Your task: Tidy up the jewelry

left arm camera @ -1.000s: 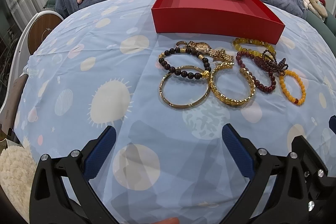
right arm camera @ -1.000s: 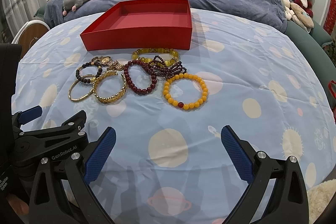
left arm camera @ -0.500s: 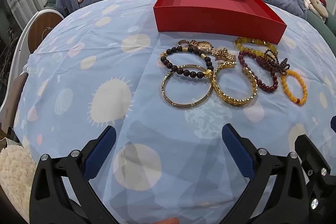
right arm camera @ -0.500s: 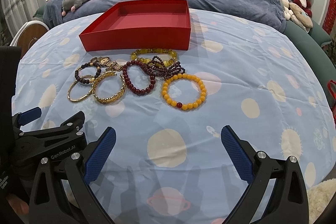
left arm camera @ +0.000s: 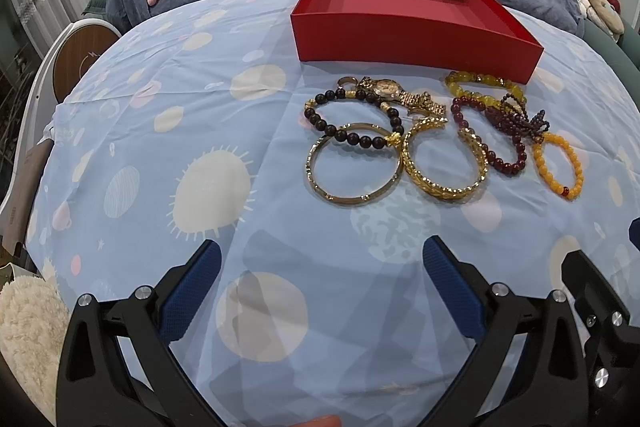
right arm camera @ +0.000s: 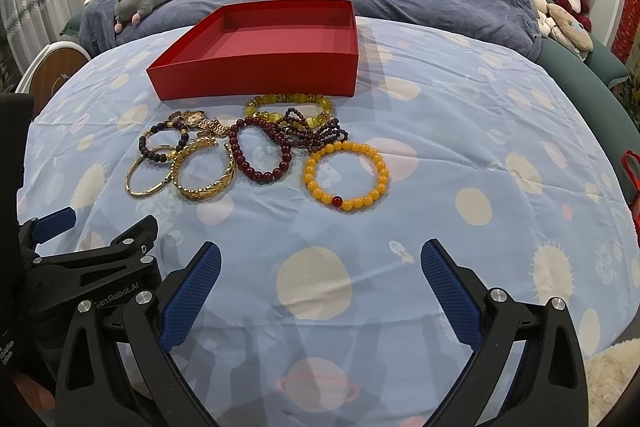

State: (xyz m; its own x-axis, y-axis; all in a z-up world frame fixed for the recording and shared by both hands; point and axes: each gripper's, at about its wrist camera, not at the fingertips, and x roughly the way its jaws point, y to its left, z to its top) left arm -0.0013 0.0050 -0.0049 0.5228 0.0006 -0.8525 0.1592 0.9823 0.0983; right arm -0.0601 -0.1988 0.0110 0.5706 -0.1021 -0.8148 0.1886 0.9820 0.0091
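Both your grippers are hanging low over the near edge of the bedsheet [right arm camera: 460,115], and both have nothing in them. Left gripper [left arm camera: 322,291] has its blue pads spread wide with only printed fabric between them, and the right gripper [right arm camera: 320,291] is just as wide.

Go a bit farther and you hit the jewelry pile, all of it lying flat on the sheet and none in the box yet. The thing that matters is which piece sits ahead of which hand. From the right wrist view, the orange bead bracelet [right arm camera: 346,175] lies straight ahead of the fingers, slightly right of center, on its own at the near right of the cluster, so I'd say that's the right hand's easy grab. From the left wrist view, the plain gold bangle [left arm camera: 354,163] is dead ahead, overlapped at its far side by the dark bead bracelet [left arm camera: 352,119], with the textured gold bangle [left arm camera: 446,163] touching it on the right.

The left view shows the gold watch [left arm camera: 394,93] clearly, while the right view shows the tangle of small purple beads [right arm camera: 316,131] draped over the yellow bracelet [right arm camera: 290,107] better.

Farthest back, the red box [right arm camera: 256,77] sits empty, just beyond the pile.
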